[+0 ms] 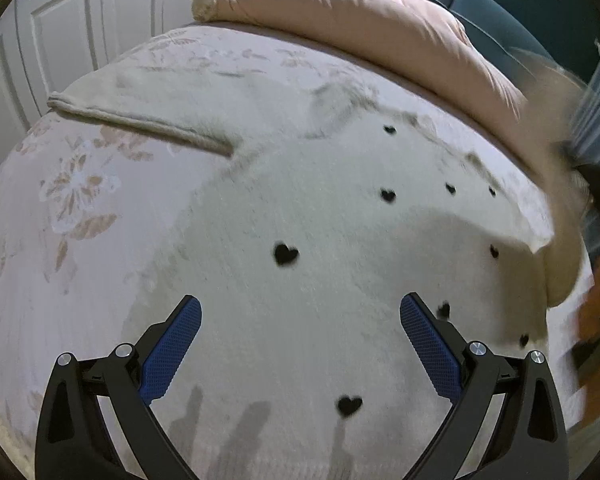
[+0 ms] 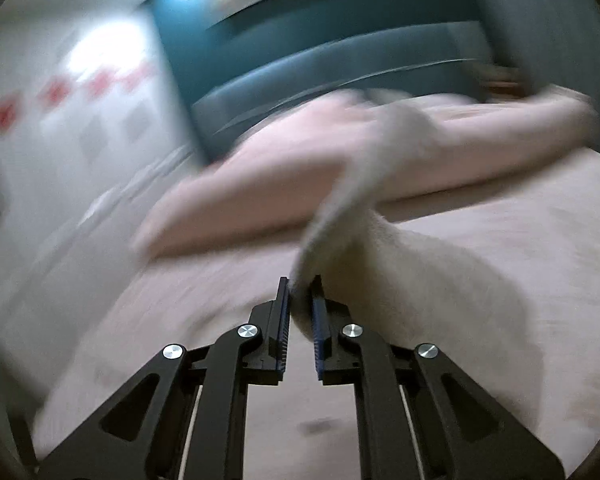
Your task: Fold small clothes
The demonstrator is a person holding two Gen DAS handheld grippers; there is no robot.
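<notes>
A small cream sweater [image 1: 308,216] with black hearts lies spread on the bed, one sleeve [image 1: 140,120] stretched out to the left. My left gripper [image 1: 300,312] hovers over the sweater's body, jaws wide apart, nothing between them. In the blurred right wrist view my right gripper [image 2: 300,300] is shut on a fold of the cream sweater [image 2: 400,280], which rises from the bed up into its pads.
The bed cover [image 1: 60,208] is pale with a faint flower print. A pink pillow [image 1: 360,24] lies along the head of the bed, in front of a teal headboard [image 2: 320,72]. White panelled doors [image 1: 60,32] stand at the left. A blurred sleeve and hand [image 1: 596,208] show at the right edge.
</notes>
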